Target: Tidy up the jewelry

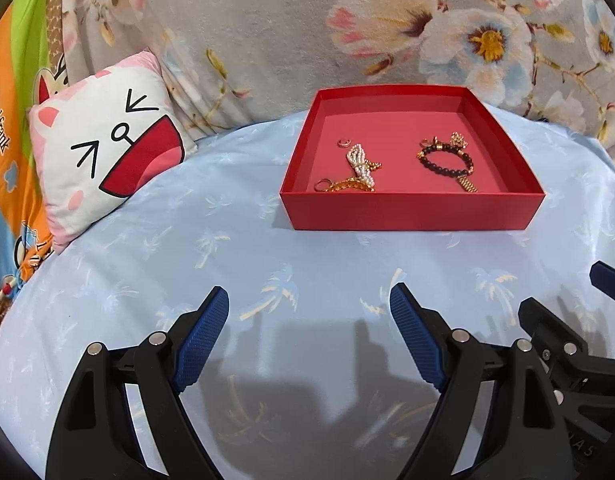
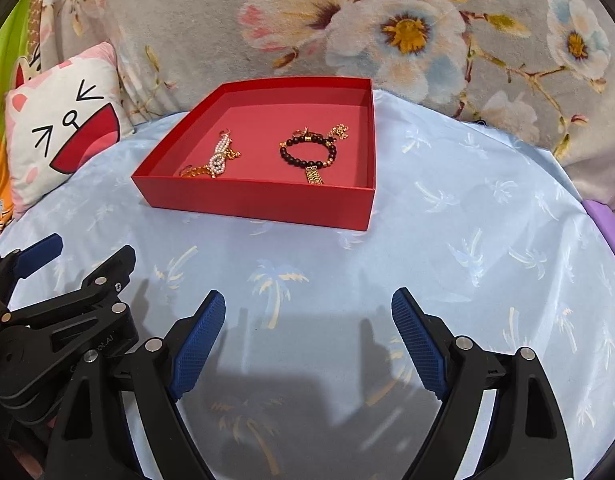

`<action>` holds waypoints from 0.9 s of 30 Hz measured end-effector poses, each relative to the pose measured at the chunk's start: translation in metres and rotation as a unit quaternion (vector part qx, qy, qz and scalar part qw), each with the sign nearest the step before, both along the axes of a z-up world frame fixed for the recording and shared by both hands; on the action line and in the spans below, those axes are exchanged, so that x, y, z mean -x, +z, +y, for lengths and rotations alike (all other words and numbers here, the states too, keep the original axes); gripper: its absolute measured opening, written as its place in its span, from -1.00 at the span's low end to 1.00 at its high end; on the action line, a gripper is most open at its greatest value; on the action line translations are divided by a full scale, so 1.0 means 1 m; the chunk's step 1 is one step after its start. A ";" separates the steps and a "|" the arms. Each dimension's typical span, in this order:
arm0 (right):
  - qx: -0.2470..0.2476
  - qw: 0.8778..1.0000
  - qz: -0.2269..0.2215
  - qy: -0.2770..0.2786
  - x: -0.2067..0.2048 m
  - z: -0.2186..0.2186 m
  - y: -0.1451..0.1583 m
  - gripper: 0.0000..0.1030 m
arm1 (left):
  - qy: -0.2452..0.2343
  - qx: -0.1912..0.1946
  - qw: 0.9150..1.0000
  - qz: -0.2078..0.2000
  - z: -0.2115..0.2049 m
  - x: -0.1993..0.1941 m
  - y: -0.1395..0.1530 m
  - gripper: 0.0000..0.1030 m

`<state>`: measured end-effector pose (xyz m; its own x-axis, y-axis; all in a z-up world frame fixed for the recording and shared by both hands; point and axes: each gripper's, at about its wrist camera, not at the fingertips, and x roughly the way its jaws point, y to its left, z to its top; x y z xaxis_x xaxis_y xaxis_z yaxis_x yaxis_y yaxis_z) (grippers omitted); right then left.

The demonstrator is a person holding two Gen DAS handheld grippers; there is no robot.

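While both stand wide and empty:
Red tray (image 1: 411, 208): ahead of left gripper (image 1: 309, 304), right gripper (image 2: 309, 304)
Nearer: cannot tell

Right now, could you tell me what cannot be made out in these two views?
- Gold pieces beside the pearls, left view: tangled, too small to name.
- Same heap, right view: box front wall cuts off its near end.
- Charms behind the bracelet, right view: too small.
- Pillow: cropped by the right view's edge.
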<state>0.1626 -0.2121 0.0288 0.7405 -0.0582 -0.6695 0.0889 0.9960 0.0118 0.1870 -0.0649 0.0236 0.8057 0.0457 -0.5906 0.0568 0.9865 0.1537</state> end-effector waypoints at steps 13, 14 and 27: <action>0.005 1.000 0.002 -0.002 -0.002 0.000 -0.002 0.62 | 0.005 -0.008 1.000 0.001 -0.001 -0.001 -0.001 0.56; 0.005 1.000 0.003 -0.002 -0.002 0.000 -0.002 0.62 | 0.005 -0.008 1.000 0.002 -0.001 -0.001 -0.001 0.56; 0.004 1.000 0.006 -0.007 -0.002 -0.004 -0.004 0.62 | 0.000 -0.006 1.000 0.002 0.000 0.000 -0.002 0.56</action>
